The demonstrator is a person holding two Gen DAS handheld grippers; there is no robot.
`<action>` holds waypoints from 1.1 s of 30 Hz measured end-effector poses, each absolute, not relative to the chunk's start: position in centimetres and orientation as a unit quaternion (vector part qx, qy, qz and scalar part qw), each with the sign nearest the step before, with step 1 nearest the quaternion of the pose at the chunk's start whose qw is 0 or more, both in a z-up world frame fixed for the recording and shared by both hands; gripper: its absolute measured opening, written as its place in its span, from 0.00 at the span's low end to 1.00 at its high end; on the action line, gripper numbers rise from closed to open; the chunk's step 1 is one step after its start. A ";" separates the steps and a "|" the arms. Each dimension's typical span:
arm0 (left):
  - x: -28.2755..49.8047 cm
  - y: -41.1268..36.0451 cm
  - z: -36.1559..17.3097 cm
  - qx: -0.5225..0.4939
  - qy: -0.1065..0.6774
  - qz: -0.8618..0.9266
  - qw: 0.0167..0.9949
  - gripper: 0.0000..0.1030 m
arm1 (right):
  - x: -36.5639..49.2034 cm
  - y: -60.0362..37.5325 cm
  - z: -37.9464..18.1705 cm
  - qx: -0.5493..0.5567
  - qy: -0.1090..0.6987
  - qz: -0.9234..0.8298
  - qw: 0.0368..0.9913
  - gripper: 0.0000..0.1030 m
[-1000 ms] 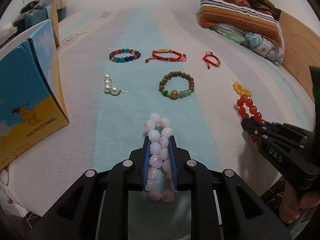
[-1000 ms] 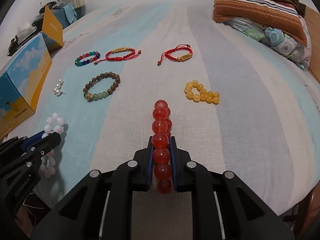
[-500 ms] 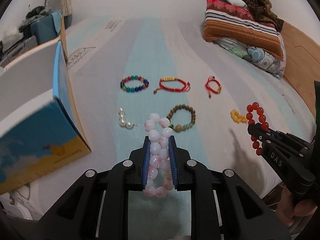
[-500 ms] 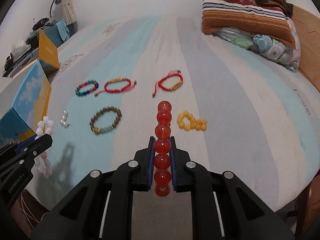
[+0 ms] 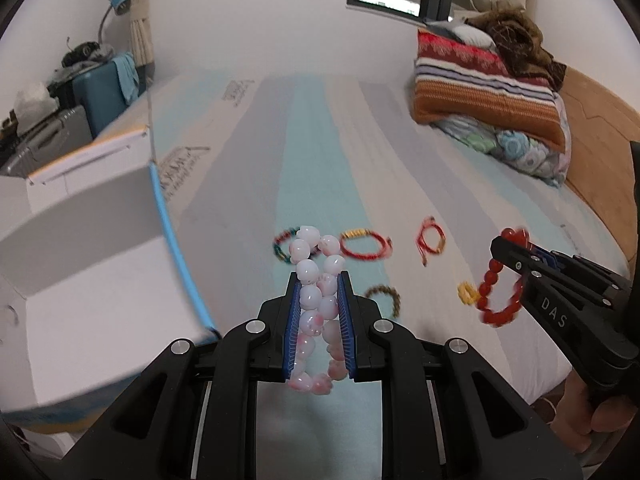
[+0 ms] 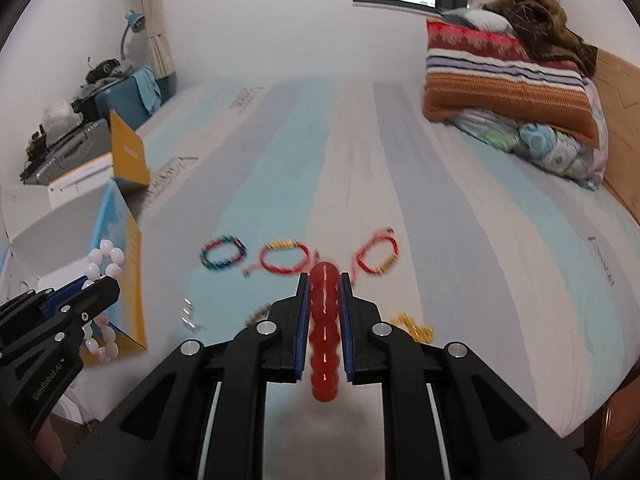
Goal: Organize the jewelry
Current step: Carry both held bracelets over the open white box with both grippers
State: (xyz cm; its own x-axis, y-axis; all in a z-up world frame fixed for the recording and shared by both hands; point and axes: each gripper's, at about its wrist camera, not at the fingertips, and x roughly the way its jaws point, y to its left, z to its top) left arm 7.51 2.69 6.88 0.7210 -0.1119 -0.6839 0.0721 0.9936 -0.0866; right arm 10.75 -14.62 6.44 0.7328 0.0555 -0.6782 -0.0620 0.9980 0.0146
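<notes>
My left gripper (image 5: 319, 280) is shut on a pink-white bead bracelet (image 5: 316, 308), held above the bed; the same bracelet (image 6: 105, 300) shows at the left of the right wrist view. My right gripper (image 6: 325, 278) is shut on a red bead bracelet (image 6: 325, 332), which hangs as a loop (image 5: 500, 280) at the right of the left wrist view. On the striped bedsheet (image 5: 320, 152) below lie a multicoloured bead bracelet (image 6: 222, 255), two red cord bracelets (image 6: 282, 261) (image 6: 377, 255), a brown bead bracelet (image 5: 385, 299), a yellow bead bracelet (image 6: 412, 326) and a pearl piece (image 6: 188, 318).
An open blue-and-yellow cardboard box (image 5: 84, 264) with a white inside stands close at the left. Folded blankets and a pillow (image 5: 484, 92) are piled at the far right. A wooden bed frame (image 5: 596, 128) borders the right side. Suitcases and clutter (image 5: 80, 92) sit at the far left.
Both grippers have risen from the bedsheet with their bracelets. The jewelry left on the bed now looks smaller and farther away, and the box's open top has come into view.
</notes>
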 end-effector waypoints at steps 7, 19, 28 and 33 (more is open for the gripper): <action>7.8 6.4 10.4 -0.036 0.357 -0.030 0.933 0.17 | 12.6 -11.1 9.1 0.005 0.366 0.069 0.928 0.12; 6.5 15.6 12.5 -0.050 0.349 0.058 0.934 0.17 | 12.9 -2.6 12.2 -0.022 0.346 0.123 0.930 0.12; 4.5 22.1 11.5 -0.067 0.360 0.106 0.924 0.17 | 12.0 5.6 12.9 -0.052 0.336 0.173 0.924 0.12; 3.3 24.8 10.6 -0.076 0.368 0.124 0.918 0.17 | 11.3 10.1 12.4 -0.068 0.336 0.201 0.918 0.12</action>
State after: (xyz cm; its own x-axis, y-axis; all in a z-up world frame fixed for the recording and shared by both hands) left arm 3.32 24.77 10.55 0.6979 0.1724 -0.6952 -0.2837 0.9578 -0.0473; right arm 11.31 10.08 12.38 0.6934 0.3236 -0.6438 -0.4144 0.9100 0.0110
